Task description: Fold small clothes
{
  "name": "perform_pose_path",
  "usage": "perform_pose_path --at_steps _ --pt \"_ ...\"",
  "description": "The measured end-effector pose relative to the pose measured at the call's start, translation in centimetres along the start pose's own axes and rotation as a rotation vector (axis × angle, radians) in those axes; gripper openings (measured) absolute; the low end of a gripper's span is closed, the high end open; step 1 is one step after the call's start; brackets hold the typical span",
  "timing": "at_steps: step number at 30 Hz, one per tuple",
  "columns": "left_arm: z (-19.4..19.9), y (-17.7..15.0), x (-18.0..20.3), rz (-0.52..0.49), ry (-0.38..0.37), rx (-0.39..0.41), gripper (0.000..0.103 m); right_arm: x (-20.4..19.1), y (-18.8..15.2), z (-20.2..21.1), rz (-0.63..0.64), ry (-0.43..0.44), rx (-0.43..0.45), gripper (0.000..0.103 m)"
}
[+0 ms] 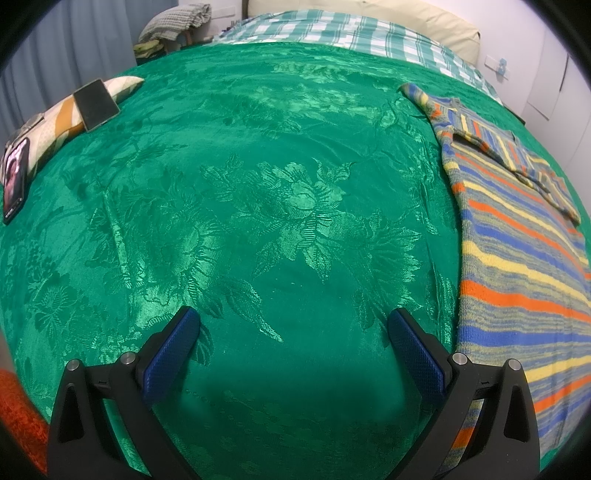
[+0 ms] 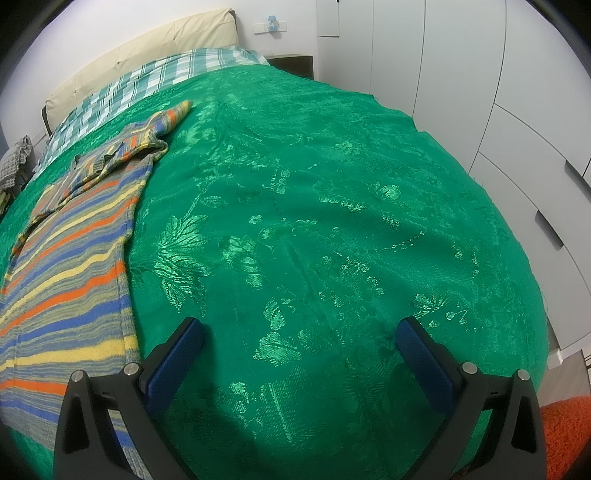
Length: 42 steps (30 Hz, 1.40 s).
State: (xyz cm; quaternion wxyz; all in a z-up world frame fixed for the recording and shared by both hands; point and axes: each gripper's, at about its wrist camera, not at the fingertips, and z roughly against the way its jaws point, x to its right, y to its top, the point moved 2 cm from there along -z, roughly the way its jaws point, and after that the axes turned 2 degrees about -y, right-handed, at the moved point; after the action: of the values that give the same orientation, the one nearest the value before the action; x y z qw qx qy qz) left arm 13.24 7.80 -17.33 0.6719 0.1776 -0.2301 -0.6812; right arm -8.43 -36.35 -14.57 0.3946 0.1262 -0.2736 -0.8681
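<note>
A striped knit sweater [image 1: 517, 251] in blue, orange, yellow and grey lies flat on the green floral bedspread [image 1: 258, 184], with one sleeve folded across its chest. In the left wrist view it fills the right side; my left gripper [image 1: 293, 317] hovers open over bare bedspread just left of its hem. In the right wrist view the sweater [image 2: 70, 258] lies at the left with its other sleeve pointing toward the pillows. My right gripper [image 2: 301, 326] stands open above the bedspread [image 2: 332, 221], right of the sweater, its left finger [image 2: 177, 362] over the sweater's edge. Nothing is held.
Two phones [image 1: 96, 104] [image 1: 14, 181] and a patterned cushion [image 1: 74, 110] sit at the bed's left edge. A checked sheet [image 1: 332, 33] and cream headboard [image 2: 147, 55] are at the far end. White wardrobe doors [image 2: 480, 74] stand right of the bed. An orange rug [image 2: 565, 435] lies below.
</note>
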Motion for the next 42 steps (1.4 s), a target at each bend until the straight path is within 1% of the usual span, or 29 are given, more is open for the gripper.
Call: perform_pose_path --at_steps 15,19,22,25,28,30,31,32,33,36,37,39,40,41,42 --pt "0.0 0.0 -0.1 -0.003 -0.001 -0.001 0.102 0.1 0.0 -0.1 0.001 -0.001 0.0 0.103" --pt "1.1 0.2 -0.6 0.018 -0.013 -0.012 0.101 0.3 0.0 -0.1 -0.002 0.004 0.0 0.103" --pt "3.7 0.3 -1.5 0.042 -0.072 0.015 0.101 0.6 0.2 0.2 -0.02 0.02 0.007 0.103" --pt "5.5 0.2 -2.0 0.034 -0.112 0.013 0.101 1.1 0.7 1.2 -0.048 0.043 0.032 0.103" --pt "6.4 -0.7 -2.6 0.016 -0.192 -0.038 0.101 1.1 1.5 2.9 -0.043 0.084 0.062 0.103" --pt "6.2 -1.6 -2.4 0.002 -0.227 -0.085 0.101 0.6 2.1 4.3 -0.005 0.148 0.081 0.103" --pt "5.8 -2.0 -2.3 -0.004 -0.241 -0.114 0.101 0.1 2.4 5.0 0.032 0.199 0.073 0.103" --pt "5.5 -2.5 -2.1 -0.009 -0.256 -0.143 0.101 -0.2 2.4 5.3 0.064 0.245 0.053 0.103" --pt "5.2 -2.7 -1.8 -0.014 -0.267 -0.158 0.101 -0.7 2.3 5.4 0.101 0.307 0.014 0.103" --pt "5.1 -3.0 -0.7 -0.056 -0.278 -0.169 0.1 -1.8 1.4 5.0 0.161 0.428 -0.114 0.103" --pt "5.2 -3.2 -0.4 -0.08 -0.29 -0.177 0.099 -2.0 1.1 4.7 0.17 0.444 -0.15 0.103" --pt "5.6 -3.8 0.4 -0.113 -0.313 -0.197 0.09 -2.2 0.5 3.7 0.188 0.439 -0.244 0.1" --pt "5.8 -4.3 0.7 -0.135 -0.324 -0.211 0.083 -2.2 0.2 3.3 0.193 0.435 -0.284 0.097" --pt "5.9 -4.7 1.2 -0.163 -0.32 -0.222 0.08 -2.2 -0.2 3.0 0.198 0.445 -0.323 0.095" --pt "5.9 -5.0 1.6 -0.196 -0.298 -0.227 0.076 -2.2 -0.6 2.6 0.208 0.448 -0.359 0.094"
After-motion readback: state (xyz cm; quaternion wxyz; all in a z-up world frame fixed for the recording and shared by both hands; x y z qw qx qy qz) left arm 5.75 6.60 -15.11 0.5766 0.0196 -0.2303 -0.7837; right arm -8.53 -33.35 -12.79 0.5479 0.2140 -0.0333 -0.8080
